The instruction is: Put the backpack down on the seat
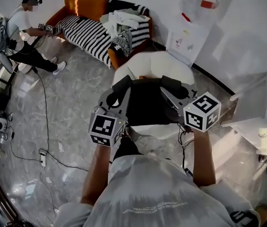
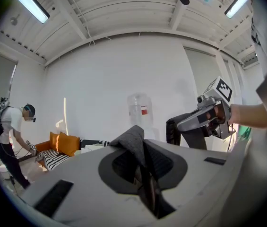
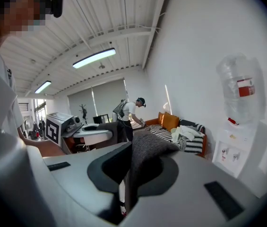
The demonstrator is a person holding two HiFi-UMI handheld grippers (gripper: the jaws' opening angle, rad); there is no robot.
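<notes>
In the head view a black backpack (image 1: 145, 107) hangs between my two grippers, just above a white round seat (image 1: 158, 63). My left gripper (image 1: 117, 94) is shut on the bag's left shoulder strap (image 1: 122, 85). My right gripper (image 1: 172, 92) is shut on the right strap (image 1: 171, 83). The left gripper view has a fold of grey strap (image 2: 134, 140) pinched in the left gripper (image 2: 142, 151), with the right gripper (image 2: 192, 121) off to the right. In the right gripper view the right gripper (image 3: 132, 162) clamps a grey strap (image 3: 148, 148). The backpack's lower part is hidden behind my arms.
An orange sofa (image 1: 83, 6) with a striped cover and a heap of clothes stands at the back, and another person (image 1: 24, 32) bends over its left end. A water dispenser (image 1: 190, 32) stands by the wall behind the seat. White furniture (image 1: 261, 122) is at right; cables (image 1: 43, 160) cross the floor at left.
</notes>
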